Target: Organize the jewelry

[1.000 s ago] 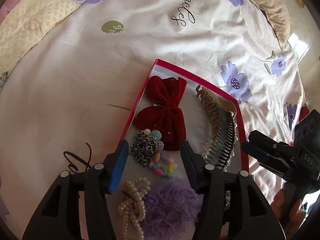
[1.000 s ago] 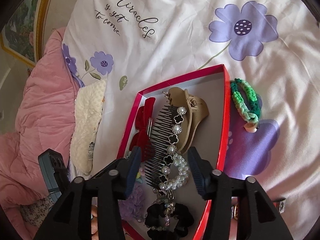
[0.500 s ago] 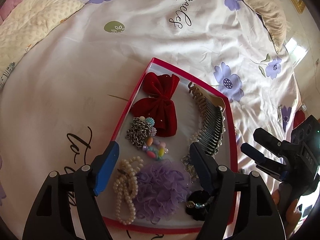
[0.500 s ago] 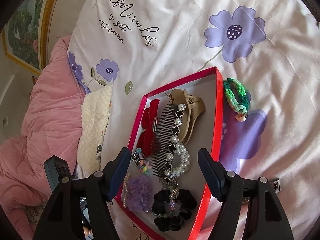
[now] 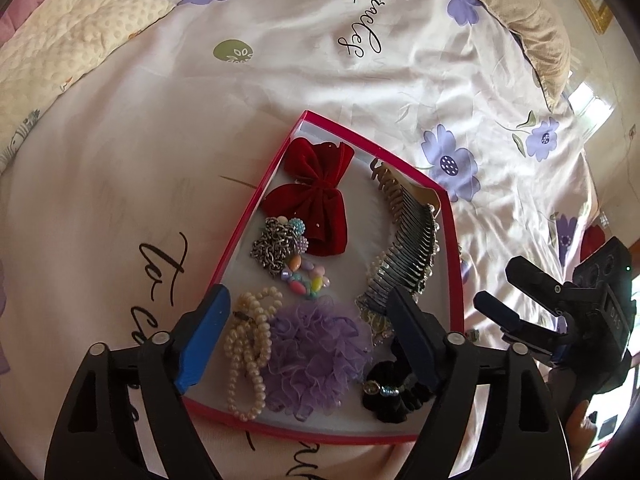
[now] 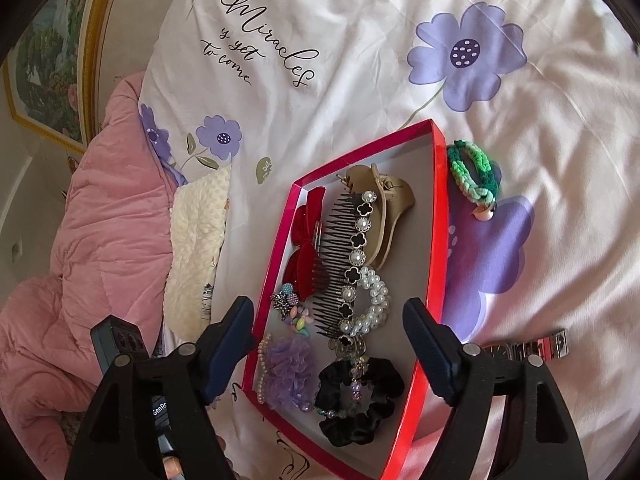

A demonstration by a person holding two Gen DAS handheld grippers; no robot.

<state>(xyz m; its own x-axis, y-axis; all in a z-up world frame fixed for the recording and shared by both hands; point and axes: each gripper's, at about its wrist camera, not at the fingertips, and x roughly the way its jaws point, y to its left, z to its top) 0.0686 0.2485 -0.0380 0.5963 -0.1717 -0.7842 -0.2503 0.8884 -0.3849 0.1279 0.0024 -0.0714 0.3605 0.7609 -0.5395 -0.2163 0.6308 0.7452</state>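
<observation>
A red-rimmed tray (image 5: 256,196) (image 6: 436,216) lies on the bed. It holds a red velvet bow (image 5: 316,200), a silver chain (image 5: 272,246), pastel beads (image 5: 306,280), pearl strands (image 5: 248,344), a purple ruffle scrunchie (image 5: 316,352) (image 6: 288,368), a black scrunchie (image 5: 392,396) (image 6: 356,396), a black comb with pearls (image 5: 412,248) (image 6: 344,252) and a tan claw clip (image 6: 388,208). My left gripper (image 5: 308,332) is open and empty above the tray's near end. My right gripper (image 6: 330,348) is open and empty above the tray; it also shows in the left wrist view (image 5: 508,296).
A green crochet bracelet (image 6: 474,172) and a watch (image 6: 532,346) lie on the floral sheet right of the tray. A cream blanket (image 5: 68,40) and a pink quilt (image 6: 80,220) lie to the left. A tan pillow (image 5: 524,20) lies at the far right.
Both grippers have pulled back and up from the tray, and their jaws have opened wider. More of the tray's near end shows now. Nothing in the tray has moved.
</observation>
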